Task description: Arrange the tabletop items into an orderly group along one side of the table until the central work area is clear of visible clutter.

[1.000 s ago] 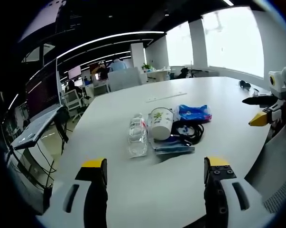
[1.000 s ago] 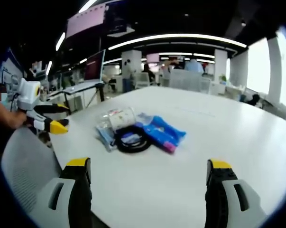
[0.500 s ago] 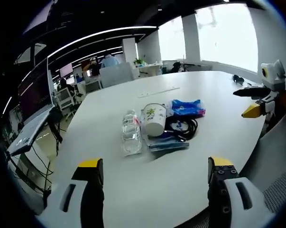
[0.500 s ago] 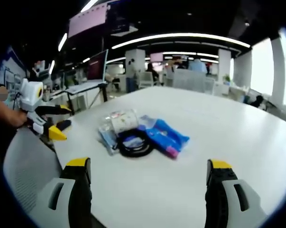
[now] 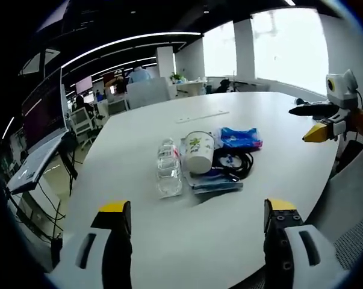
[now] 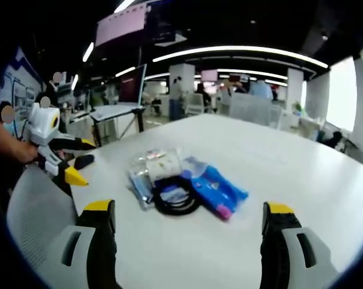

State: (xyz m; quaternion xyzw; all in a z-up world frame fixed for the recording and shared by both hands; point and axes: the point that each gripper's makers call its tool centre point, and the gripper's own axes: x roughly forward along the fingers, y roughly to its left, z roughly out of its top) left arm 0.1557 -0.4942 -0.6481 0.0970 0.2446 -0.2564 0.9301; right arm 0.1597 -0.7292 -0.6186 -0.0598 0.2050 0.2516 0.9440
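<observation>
**Both grippers hanging back, pile still untouched mid-table**

Both the left gripper (image 5: 196, 220) and right gripper (image 6: 187, 220) sit spread wide and empty over the near edge of the table (image 5: 271, 126), looks like sizing up the pile first. The clutter is bunched together mid-table: water bottle (image 5: 168, 170) lying flat, paper cup (image 5: 200, 153) tipped over, black cable (image 6: 176, 195) coiled beside the blue packet (image 6: 220, 189). Versus a second ago, hardly anything: the views shifted a bit, items haven't moved.
</observation>
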